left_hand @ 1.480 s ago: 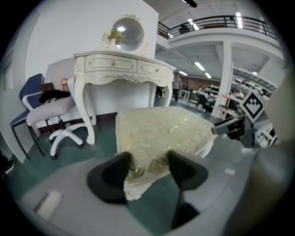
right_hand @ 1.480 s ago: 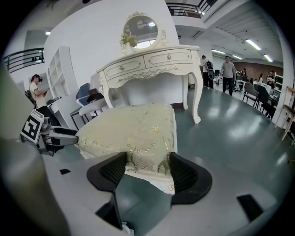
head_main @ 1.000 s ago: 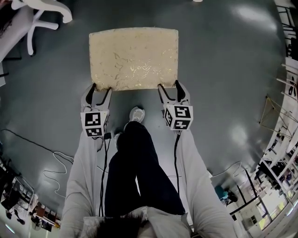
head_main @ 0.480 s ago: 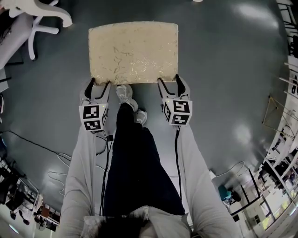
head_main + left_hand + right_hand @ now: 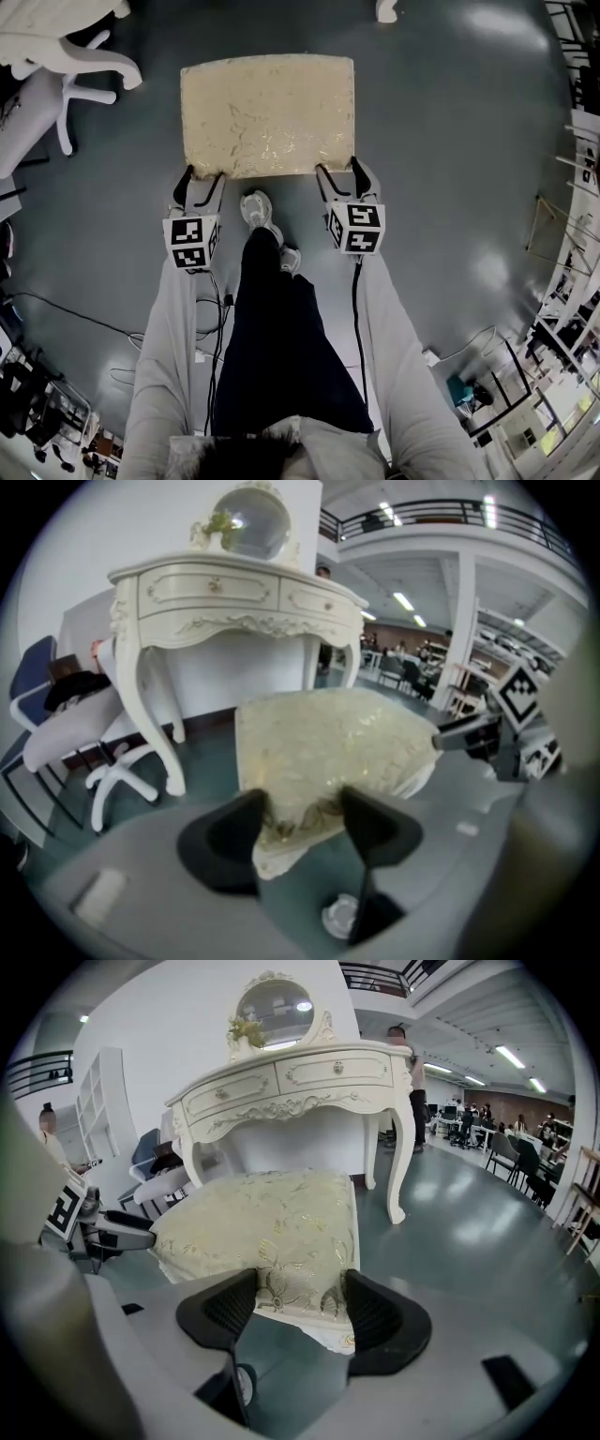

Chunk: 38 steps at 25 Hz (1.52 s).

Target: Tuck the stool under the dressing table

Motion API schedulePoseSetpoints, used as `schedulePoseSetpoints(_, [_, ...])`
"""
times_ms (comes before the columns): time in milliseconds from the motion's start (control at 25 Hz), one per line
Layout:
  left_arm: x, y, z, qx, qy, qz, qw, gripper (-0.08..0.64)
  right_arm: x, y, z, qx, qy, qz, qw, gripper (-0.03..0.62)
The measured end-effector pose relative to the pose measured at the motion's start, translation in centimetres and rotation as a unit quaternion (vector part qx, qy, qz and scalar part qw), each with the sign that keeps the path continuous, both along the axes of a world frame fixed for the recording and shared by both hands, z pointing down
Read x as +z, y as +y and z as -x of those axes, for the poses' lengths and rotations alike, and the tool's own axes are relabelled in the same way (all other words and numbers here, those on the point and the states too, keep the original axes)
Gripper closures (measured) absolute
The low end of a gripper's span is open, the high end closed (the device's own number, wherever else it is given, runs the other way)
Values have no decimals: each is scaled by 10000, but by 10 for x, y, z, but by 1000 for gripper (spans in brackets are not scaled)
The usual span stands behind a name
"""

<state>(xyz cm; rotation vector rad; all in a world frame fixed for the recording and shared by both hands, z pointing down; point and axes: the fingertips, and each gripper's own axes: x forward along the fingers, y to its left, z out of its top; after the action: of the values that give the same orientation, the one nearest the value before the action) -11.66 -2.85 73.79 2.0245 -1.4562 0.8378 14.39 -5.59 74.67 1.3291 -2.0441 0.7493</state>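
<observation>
The stool (image 5: 269,112) has a cream cushion with a gold leaf pattern and lies straight ahead of me. My left gripper (image 5: 200,185) is shut on its near left corner, and my right gripper (image 5: 339,178) is shut on its near right corner. In the left gripper view the jaws of the left gripper (image 5: 305,808) pinch the stool (image 5: 328,742) by its cushion edge. The right gripper (image 5: 300,1288) does the same on the stool (image 5: 262,1218). The white dressing table (image 5: 291,1077) with a round mirror stands just beyond; its legs frame an open gap. One foot of the table (image 5: 385,9) shows at the top.
A white office chair base (image 5: 84,66) sits at the far left, its padded seat (image 5: 66,733) beside the dressing table (image 5: 234,592). Cables (image 5: 56,300) trail on the grey floor at left. Racks and frames (image 5: 562,234) line the right side. The person's legs and shoes (image 5: 255,208) are between the grippers.
The person has stepped forward with the stool held in both grippers. The white chair base and a dressing table foot have come further into view at the top.
</observation>
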Motion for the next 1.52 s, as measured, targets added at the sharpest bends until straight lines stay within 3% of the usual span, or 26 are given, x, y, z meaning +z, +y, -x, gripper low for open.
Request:
schedulePoseSetpoints(640, [-1, -111, 16, 292, 58, -36, 9995, 278, -1, -97, 16, 289, 115, -92, 9995, 287])
schedulePoseSetpoints(1520, [-3, -196, 14, 292, 139, 34, 9995, 279, -6, -186, 16, 242, 345, -83, 9991, 293])
